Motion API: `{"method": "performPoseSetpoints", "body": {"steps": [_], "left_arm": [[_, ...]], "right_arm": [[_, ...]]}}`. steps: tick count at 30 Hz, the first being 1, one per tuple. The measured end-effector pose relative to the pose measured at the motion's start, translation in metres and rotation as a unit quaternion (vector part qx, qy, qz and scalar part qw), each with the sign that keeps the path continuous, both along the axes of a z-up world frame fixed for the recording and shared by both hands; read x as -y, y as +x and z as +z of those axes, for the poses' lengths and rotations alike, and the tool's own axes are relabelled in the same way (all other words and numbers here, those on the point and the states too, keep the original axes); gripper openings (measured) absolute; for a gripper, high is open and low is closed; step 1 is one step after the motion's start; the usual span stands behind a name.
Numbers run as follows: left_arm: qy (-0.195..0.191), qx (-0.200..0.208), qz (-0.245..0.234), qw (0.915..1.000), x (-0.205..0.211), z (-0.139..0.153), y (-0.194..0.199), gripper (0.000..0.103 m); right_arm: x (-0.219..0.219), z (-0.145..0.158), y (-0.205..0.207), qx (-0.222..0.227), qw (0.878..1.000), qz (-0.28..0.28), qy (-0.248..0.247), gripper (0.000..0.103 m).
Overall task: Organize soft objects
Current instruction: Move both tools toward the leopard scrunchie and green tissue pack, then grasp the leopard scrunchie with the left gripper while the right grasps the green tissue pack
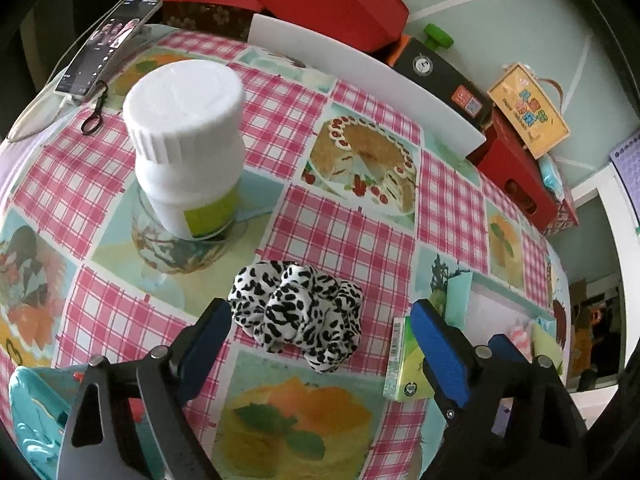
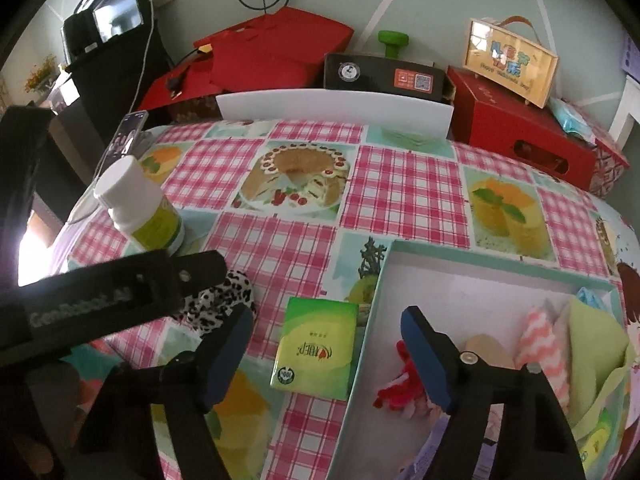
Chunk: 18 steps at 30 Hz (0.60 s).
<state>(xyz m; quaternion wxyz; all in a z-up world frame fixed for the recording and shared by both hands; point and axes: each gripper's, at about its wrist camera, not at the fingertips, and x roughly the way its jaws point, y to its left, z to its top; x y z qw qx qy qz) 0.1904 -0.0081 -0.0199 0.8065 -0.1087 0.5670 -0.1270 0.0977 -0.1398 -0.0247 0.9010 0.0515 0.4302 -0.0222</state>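
Left gripper (image 1: pixel 320 344) hangs w/ jaws apart, straddling the leopard scrunchie (image 1: pixel 298 314) on the tabletop (image 1: pixel 360 216); drop lower, center, then pinch the bunched middle. Right gripper (image 2: pixel 326 354), jaws also apart & empty, straddles the green tissue pack (image 2: pixel 316 350) just left of the open box (image 2: pixel 360 360); grip its long sides w/o catching the box wall.

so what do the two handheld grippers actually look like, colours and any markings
Both are matte black frames with silver pivot screws and flat blue pads on two fingers. The left gripper and right gripper match in build. In the right wrist view, the left gripper's black body carries pale lettering, roughly "GenRobot.AI". No cables or sleeves show on either.
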Motion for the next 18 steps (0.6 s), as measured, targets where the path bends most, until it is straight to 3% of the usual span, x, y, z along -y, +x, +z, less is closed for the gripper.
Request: {"method": "performPoseSetpoints", "body": {"steps": [7, 15, 18], "left_arm": [[0.009, -0.016, -0.007, 0.9998, 0.005, -0.012, 0.002, 0.078], [0.027, -0.014, -0.014, 0.9994, 0.008, -0.015, 0.003, 0.071], [0.036, -0.015, -0.018, 0.9991, 0.010, -0.017, 0.003, 0.061]], "right_arm": [[0.002, -0.002, -0.002, -0.005, 1.000, 0.003, 0.009, 0.067], [0.006, -0.005, -0.001, -0.010, 1.000, -0.002, 0.014, 0.067], [0.007, -0.004, -0.002, -0.009, 1.000, -0.004, 0.015, 0.067]]}}
